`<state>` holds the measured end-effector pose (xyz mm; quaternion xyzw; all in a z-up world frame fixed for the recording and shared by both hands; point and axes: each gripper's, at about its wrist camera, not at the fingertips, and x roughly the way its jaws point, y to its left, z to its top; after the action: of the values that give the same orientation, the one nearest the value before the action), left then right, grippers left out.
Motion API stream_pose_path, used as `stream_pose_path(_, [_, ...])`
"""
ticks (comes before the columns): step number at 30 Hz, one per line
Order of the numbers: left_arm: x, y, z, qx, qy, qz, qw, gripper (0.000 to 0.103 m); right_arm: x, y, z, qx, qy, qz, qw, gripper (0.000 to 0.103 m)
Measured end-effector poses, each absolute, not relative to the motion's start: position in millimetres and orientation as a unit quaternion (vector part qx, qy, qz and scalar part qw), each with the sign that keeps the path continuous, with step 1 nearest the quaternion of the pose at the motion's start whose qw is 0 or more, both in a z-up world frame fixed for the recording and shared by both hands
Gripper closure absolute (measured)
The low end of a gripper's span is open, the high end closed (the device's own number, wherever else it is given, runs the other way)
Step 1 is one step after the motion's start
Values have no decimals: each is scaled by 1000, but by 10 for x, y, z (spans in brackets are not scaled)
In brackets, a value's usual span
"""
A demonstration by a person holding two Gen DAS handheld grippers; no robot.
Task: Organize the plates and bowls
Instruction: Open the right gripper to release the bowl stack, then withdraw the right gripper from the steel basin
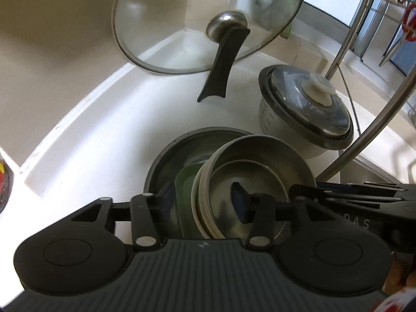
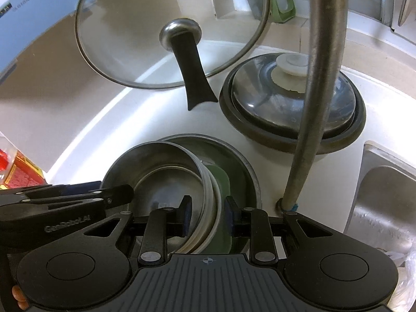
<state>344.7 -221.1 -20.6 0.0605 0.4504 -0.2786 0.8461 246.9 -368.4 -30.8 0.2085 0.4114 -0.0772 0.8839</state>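
Since steel bowls (image 2: 166, 182) lean on edge inside wide pan (image 2: 241, 171), near centre of white counter (image 1: 104, 130), we straddle stack's rims: right gripper (image 2: 206, 214) part-open around them, left gripper (image 1: 205, 202) likewise, neither visibly clamped. Green plate (image 2: 221, 182) wedged behind bowls.

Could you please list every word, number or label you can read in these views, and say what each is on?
"GenRobot.AI": on the left gripper body.
"DAS": partial lettering on the right gripper body.
Scale numbers on the white pot: too blurred.
Text on the blue panel: unreadable.
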Motion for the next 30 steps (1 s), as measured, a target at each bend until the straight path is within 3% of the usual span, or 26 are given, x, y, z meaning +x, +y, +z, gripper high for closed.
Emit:
stream_pose_path(7, [3228, -1978, -15, 50, 428, -266, 862, 37, 2220, -3688, -244, 215, 388, -61, 894, 39])
stream_pose_path(13, [2944, -1762, 98, 38, 409, -244, 878, 31, 1946, -3683, -221, 209, 370, -47, 904, 27])
stream_pose_path(30, [2091, -1270, 72, 20, 415, -220, 883, 30, 1226, -3416, -285, 191, 353, -20, 916, 24])
